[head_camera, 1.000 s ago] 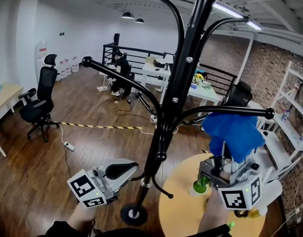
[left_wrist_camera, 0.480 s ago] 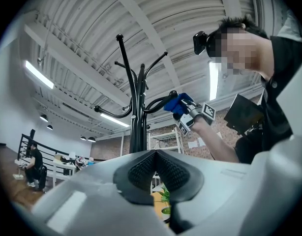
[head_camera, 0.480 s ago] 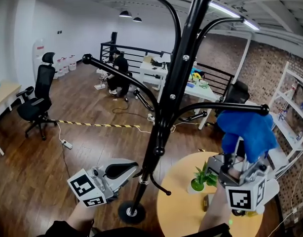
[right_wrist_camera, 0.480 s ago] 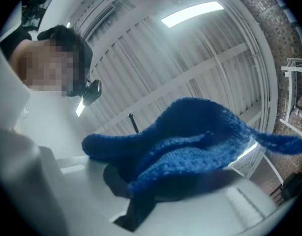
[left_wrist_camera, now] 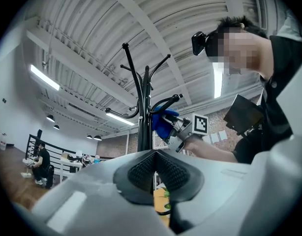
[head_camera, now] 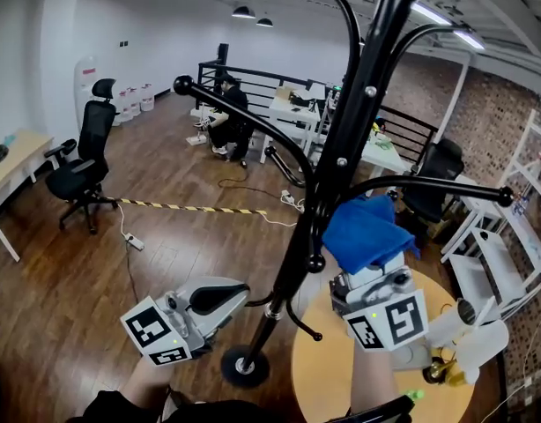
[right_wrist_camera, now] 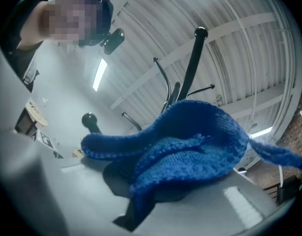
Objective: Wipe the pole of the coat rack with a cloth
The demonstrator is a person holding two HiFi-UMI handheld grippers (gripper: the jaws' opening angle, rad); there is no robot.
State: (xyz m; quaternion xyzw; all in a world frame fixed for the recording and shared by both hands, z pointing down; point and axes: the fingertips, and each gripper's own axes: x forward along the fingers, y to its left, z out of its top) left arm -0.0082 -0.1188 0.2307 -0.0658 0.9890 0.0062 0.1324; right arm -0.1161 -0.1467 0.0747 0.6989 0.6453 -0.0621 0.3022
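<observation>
The black coat rack pole [head_camera: 341, 148] rises from its round base [head_camera: 244, 365] through the middle of the head view, with curved hooks branching off it. A blue knitted cloth [head_camera: 367, 232] sits right against the pole's right side at mid height, and my right gripper [head_camera: 366, 276] is shut on it. In the right gripper view the cloth [right_wrist_camera: 190, 141] covers the jaws, with the pole [right_wrist_camera: 190, 68] behind it. My left gripper [head_camera: 219, 296] is shut with nothing in it, low and just left of the pole. From the left gripper view, the rack [left_wrist_camera: 143, 107] and cloth [left_wrist_camera: 161, 124] stand beyond its closed pads [left_wrist_camera: 141, 168].
A round wooden table [head_camera: 319, 382] stands right of the rack's base, under my right gripper, with a white object [head_camera: 469, 344] on its far side. A black office chair [head_camera: 81, 170] and a desk [head_camera: 11, 161] are at the left. A person [head_camera: 231, 117] sits by railings at the back.
My right gripper has carried the blue cloth leftward from out by the right hook arm in to the pole. The left gripper has stayed low beside the pole.
</observation>
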